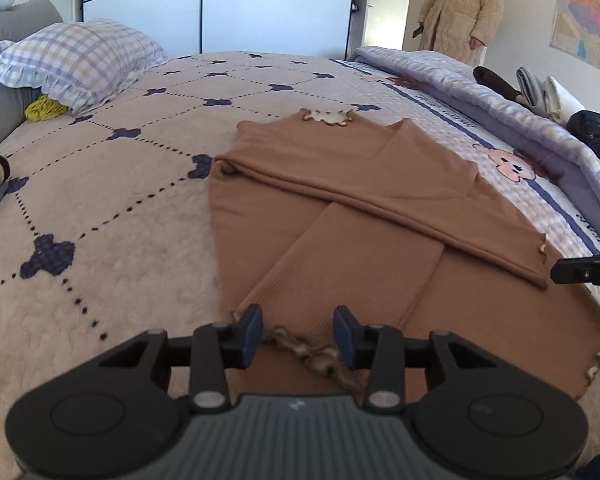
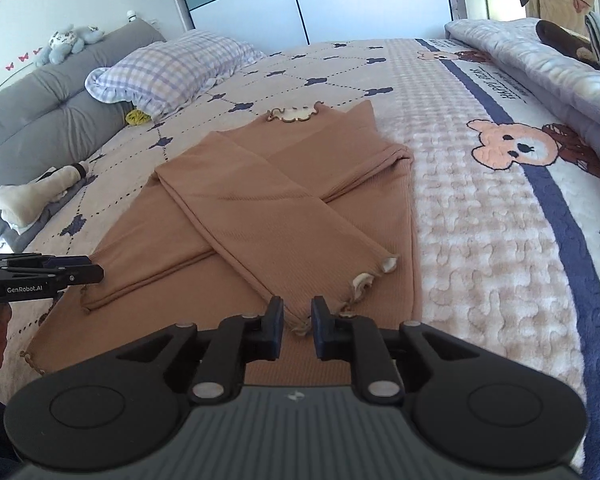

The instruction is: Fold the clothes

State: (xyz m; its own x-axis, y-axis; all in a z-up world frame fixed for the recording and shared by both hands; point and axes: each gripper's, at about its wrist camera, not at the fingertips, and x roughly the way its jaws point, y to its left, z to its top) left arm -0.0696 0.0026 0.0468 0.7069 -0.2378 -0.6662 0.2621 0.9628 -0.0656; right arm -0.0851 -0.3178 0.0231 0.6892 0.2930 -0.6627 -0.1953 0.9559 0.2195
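Note:
A brown ribbed top [image 1: 352, 184] lies flat on the bed, collar [image 1: 327, 116] at the far end, both sleeves folded across its body. It also shows in the right wrist view [image 2: 260, 200]. My left gripper [image 1: 298, 330] is open, its jaws on either side of one sleeve's frilled cuff [image 1: 312, 354] near the hem. My right gripper [image 2: 297, 320] is partly open around the edge of the other sleeve's cuff [image 2: 364, 284], not clamped. Each gripper shows at the edge of the other view: the right one [image 1: 580, 270], the left one [image 2: 48, 272].
The bed has a pink quilted cover [image 1: 100, 240] and a bear-print blanket [image 2: 500, 200]. A checked pillow [image 1: 76, 60] and grey headboard [image 2: 40, 120] are on the far left. A folded lilac quilt [image 1: 500, 92] lies at the far right. A person in a beige robe [image 1: 460, 8] stands in the doorway.

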